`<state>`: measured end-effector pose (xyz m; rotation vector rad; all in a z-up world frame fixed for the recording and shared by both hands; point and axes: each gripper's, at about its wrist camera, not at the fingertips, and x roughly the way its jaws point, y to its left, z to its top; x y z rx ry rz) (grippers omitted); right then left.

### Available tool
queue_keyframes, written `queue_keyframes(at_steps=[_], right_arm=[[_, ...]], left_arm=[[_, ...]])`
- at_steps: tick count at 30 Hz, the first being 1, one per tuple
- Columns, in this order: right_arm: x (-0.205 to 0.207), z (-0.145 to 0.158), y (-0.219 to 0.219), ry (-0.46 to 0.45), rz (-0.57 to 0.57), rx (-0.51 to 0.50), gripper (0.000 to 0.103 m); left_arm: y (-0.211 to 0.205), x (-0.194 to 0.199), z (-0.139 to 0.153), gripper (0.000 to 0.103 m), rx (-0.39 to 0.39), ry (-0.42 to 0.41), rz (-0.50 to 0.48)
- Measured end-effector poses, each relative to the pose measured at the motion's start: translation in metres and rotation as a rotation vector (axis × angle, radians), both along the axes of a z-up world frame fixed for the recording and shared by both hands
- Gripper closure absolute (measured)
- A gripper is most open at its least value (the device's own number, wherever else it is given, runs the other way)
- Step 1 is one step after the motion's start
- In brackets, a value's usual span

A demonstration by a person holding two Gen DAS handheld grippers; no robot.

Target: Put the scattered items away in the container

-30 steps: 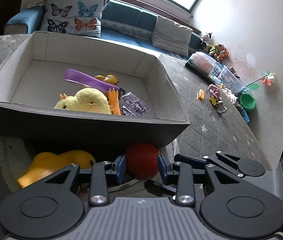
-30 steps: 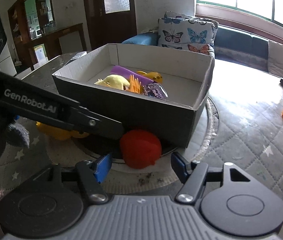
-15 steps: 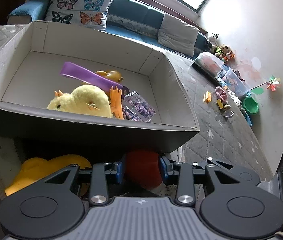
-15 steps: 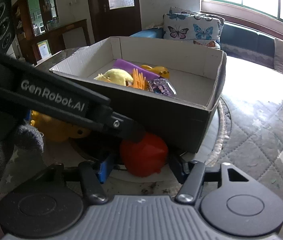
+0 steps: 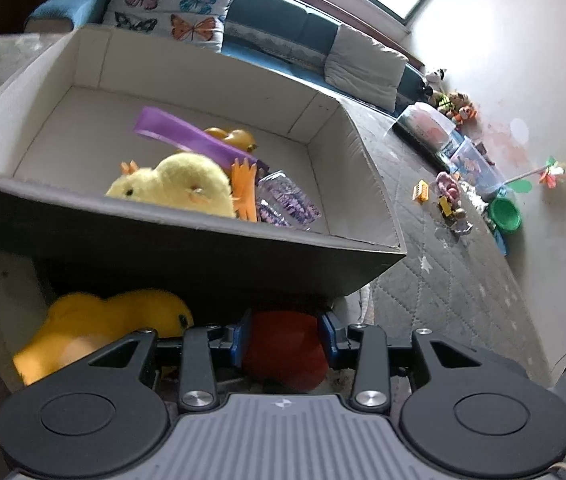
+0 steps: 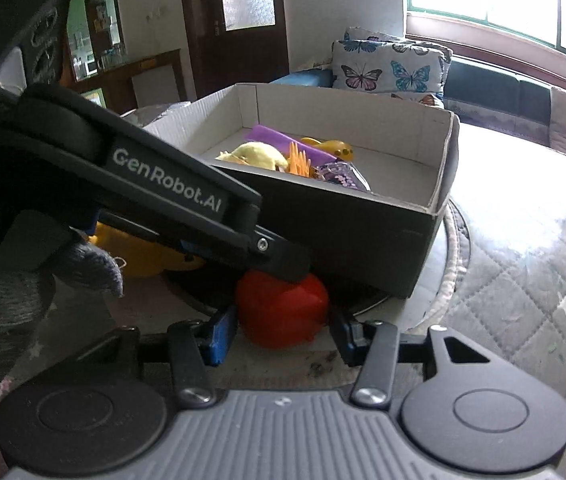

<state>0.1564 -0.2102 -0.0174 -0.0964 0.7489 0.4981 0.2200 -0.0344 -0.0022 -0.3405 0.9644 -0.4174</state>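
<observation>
A red soft ball [image 5: 285, 350] lies on the mat against the front wall of a grey cardboard box [image 5: 187, 252]. My left gripper [image 5: 283, 332] is shut on the ball, a pad on each side. My right gripper [image 6: 283, 330] is open with its fingers either side of the same ball [image 6: 281, 312], apart from it. The left gripper's arm crosses the right wrist view above the ball. The box [image 6: 363, 216] holds a yellow plush chick [image 5: 179, 188], a purple strip, an orange comb and a clear pouch. A yellow duck [image 5: 103, 328] lies left of the ball.
A round white mat [image 6: 453, 256] lies under the box on a quilted grey floor mat. Small toys [image 5: 445, 204], a green bowl [image 5: 505, 214] and clear bins lie far right by the wall. A sofa with butterfly cushions [image 5: 171, 4] stands behind the box.
My left gripper has moved forward and closed onto the red ball. My right gripper has moved closer, its fingers now flanking the ball.
</observation>
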Motion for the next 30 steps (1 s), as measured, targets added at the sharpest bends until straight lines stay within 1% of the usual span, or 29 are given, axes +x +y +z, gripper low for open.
queue_keyframes(at_steps=[4,14,17,25,30], right_arm=[[-0.007,0.001,-0.003,-0.011,-0.002,0.023,0.052],[-0.023,0.012,-0.004,-0.042,0.004,0.065,0.053],[-0.026,0.013,-0.002,-0.05,0.01,0.056,0.053],[-0.03,0.02,0.0,-0.072,0.008,0.036,0.053],[-0.032,0.021,0.007,-0.084,0.028,0.001,0.053]], left_arm=[[0.003,-0.004,0.0,0.062,-0.018,0.013,0.011],[0.019,-0.009,0.001,0.061,-0.113,0.072,0.066],[0.019,-0.011,0.003,0.061,-0.106,0.075,0.072],[0.015,-0.018,0.011,0.061,-0.088,0.053,0.044],[0.01,-0.024,0.016,0.061,-0.034,0.029,0.017]])
